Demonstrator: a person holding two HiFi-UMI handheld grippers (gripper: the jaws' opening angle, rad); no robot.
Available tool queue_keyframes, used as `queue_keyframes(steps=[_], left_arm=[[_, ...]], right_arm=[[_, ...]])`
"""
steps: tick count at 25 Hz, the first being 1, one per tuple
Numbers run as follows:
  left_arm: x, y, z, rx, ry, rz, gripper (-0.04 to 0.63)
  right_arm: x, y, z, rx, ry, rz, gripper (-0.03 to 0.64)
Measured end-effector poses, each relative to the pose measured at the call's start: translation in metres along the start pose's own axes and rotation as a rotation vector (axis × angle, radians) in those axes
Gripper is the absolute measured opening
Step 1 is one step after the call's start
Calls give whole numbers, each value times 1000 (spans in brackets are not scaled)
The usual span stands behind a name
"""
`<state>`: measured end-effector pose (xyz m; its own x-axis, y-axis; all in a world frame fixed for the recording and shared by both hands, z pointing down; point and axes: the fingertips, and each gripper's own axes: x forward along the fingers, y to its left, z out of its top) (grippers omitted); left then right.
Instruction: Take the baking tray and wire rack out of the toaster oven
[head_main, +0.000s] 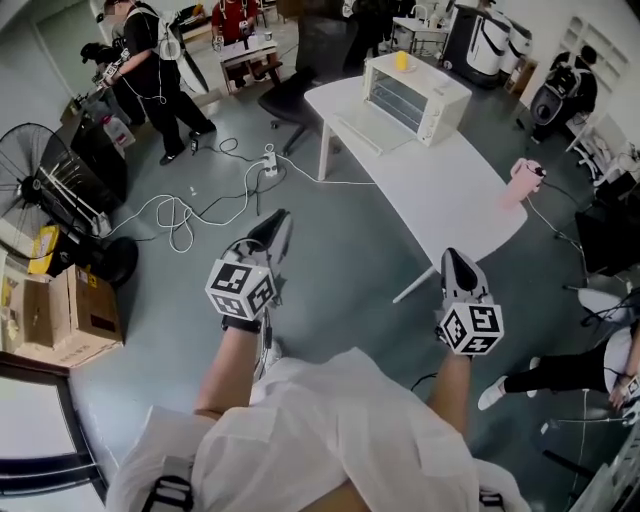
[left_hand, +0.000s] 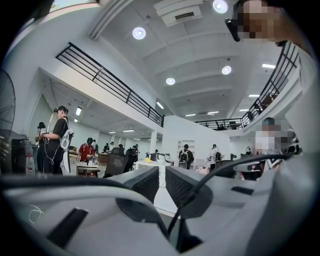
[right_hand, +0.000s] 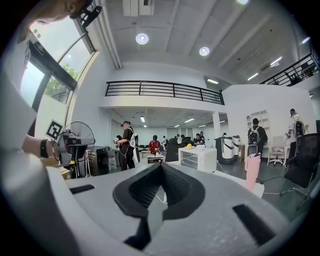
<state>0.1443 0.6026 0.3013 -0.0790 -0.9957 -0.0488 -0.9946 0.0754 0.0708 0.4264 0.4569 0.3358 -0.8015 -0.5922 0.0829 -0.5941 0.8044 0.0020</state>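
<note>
The white toaster oven (head_main: 415, 95) stands at the far end of a long white table (head_main: 450, 190), its door folded down toward the table's left edge; something yellow lies on top of it. The right gripper view shows the toaster oven (right_hand: 197, 158) far off. I cannot make out a baking tray or wire rack inside it. Both grippers are held level over the floor, well short of the table. My left gripper (head_main: 278, 226) (left_hand: 161, 173) has a narrow gap between its pads, with nothing in it. My right gripper (head_main: 455, 262) (right_hand: 161, 168) has its tips together and is empty.
A pink bottle (head_main: 525, 176) stands near the table's right edge. Cables and a power strip (head_main: 268, 162) trail across the floor. At the left are a floor fan (head_main: 40, 190) and cardboard boxes (head_main: 70, 320). A black chair (head_main: 290, 95) and a standing person (head_main: 150, 70) are beyond.
</note>
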Motion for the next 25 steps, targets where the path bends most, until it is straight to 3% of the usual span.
queue_keyframes(steps=[12, 18, 25], left_arm=[[9, 40, -17, -30, 12, 18, 37], [61, 93, -24, -68, 9, -18, 37], [141, 177, -19, -90, -4, -68, 37]], right_arm=[[34, 9, -25, 45, 34, 13, 5], [88, 4, -22, 47, 46, -37, 5], [195, 8, -11, 29, 63, -66, 5]])
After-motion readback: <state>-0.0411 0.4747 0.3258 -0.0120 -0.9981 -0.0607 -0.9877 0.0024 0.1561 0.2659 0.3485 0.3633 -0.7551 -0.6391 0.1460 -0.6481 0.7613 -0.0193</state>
